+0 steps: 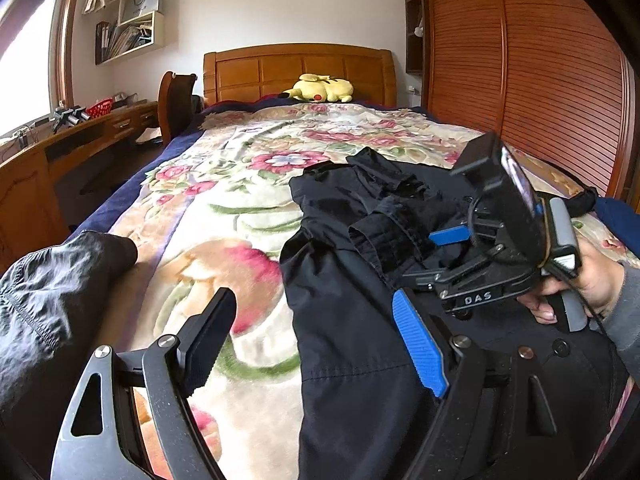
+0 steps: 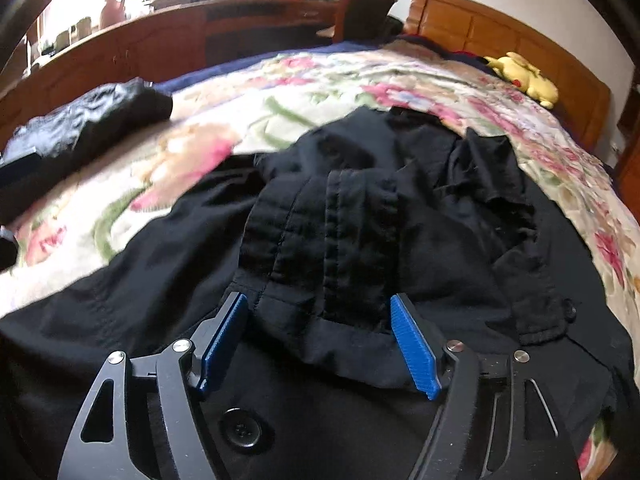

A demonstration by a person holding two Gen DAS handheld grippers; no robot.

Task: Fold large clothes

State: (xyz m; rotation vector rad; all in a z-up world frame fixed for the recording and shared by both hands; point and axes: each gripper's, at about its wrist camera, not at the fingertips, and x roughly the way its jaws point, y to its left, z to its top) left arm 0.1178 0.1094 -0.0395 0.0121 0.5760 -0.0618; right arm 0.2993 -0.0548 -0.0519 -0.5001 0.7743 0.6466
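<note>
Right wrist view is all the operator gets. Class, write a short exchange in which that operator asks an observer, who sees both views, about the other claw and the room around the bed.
Operator: My claw is open over the black garment. Where is the left claw?
Observer: Open too, straddling the garment's left edge, with one finger over the floral blanket.
Operator: What stands opposite the desk?
Observer: A wardrobe with slatted wooden doors.
</note>
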